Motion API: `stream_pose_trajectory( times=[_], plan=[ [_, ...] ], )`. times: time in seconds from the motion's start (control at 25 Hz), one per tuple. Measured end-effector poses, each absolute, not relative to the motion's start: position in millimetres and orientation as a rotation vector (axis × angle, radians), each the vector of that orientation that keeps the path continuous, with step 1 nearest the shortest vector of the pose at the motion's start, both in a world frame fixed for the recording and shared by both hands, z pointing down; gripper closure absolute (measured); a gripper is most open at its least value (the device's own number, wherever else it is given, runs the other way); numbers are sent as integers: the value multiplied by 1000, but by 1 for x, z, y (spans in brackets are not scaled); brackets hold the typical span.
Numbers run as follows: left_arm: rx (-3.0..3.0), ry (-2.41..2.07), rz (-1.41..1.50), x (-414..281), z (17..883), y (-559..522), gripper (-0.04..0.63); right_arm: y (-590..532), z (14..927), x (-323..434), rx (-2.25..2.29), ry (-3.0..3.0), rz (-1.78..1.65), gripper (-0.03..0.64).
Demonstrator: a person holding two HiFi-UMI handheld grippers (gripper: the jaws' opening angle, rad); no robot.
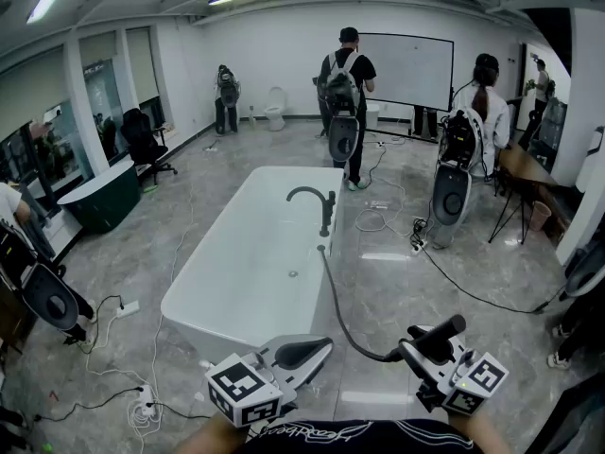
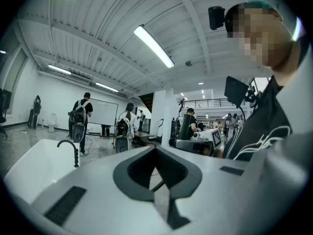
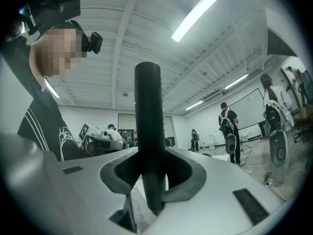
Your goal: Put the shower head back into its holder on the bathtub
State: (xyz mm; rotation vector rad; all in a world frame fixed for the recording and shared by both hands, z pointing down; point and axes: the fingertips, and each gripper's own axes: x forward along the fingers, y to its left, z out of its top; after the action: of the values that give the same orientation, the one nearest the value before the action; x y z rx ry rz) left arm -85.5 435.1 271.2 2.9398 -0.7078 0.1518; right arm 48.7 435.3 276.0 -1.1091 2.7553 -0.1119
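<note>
grey floor tiles surround the white bathtub (image 1: 189, 296), and the shower head (image 1: 440, 333), clamped in the jaws of the right gripper (image 1: 421, 348) at near right while the left gripper (image 1: 304, 352) is closed and empty, should be carried to the black tap fitting (image 1: 327, 211) on the right rim without the hose (image 1: 340, 318) being tugged.

Unable to make out the holder on the bathtub (image 1: 203, 324) rim beside the faucet (image 1: 319, 206): too small in head view. Found the shower head's (image 3: 147, 121) lower end hidden inside the right tongs (image 3: 147, 177). Found left forearm (image 1: 210, 435) and right forearm (image 1: 477, 427) cut off by head view's bottom edge.
</note>
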Motion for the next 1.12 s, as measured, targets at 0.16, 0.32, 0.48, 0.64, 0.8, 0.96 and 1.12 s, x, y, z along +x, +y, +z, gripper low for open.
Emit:
stream_pose_trajectory(
  times=[0.16, 0.32, 0.48, 0.64, 0.8, 0.96, 1.12],
  plan=[
    [2944, -717, 147, -84, 273, 438, 592, 438, 276, 51, -1111, 2760, -91, 494],
    [2939, -724, 157, -81, 278, 439, 592, 437, 282, 52, -1106, 2764, -104, 494],
    [2934, -732, 162, -75, 279, 439, 592, 437, 283, 56, -1088, 2785, -98, 494],
    [2923, -730, 194, -71, 287, 439, 592, 438, 282, 57, -1063, 2772, -112, 494],
    [2907, -718, 230, -71, 297, 442, 592, 439, 276, 53, -1022, 2732, -153, 494],
    [2879, -700, 332, -71, 322, 438, 592, 431, 290, 55, -1031, 2779, -148, 494],
    [2828, -699, 348, -72, 341, 436, 592, 426, 285, 51, -962, 2738, -243, 494]
  ],
)
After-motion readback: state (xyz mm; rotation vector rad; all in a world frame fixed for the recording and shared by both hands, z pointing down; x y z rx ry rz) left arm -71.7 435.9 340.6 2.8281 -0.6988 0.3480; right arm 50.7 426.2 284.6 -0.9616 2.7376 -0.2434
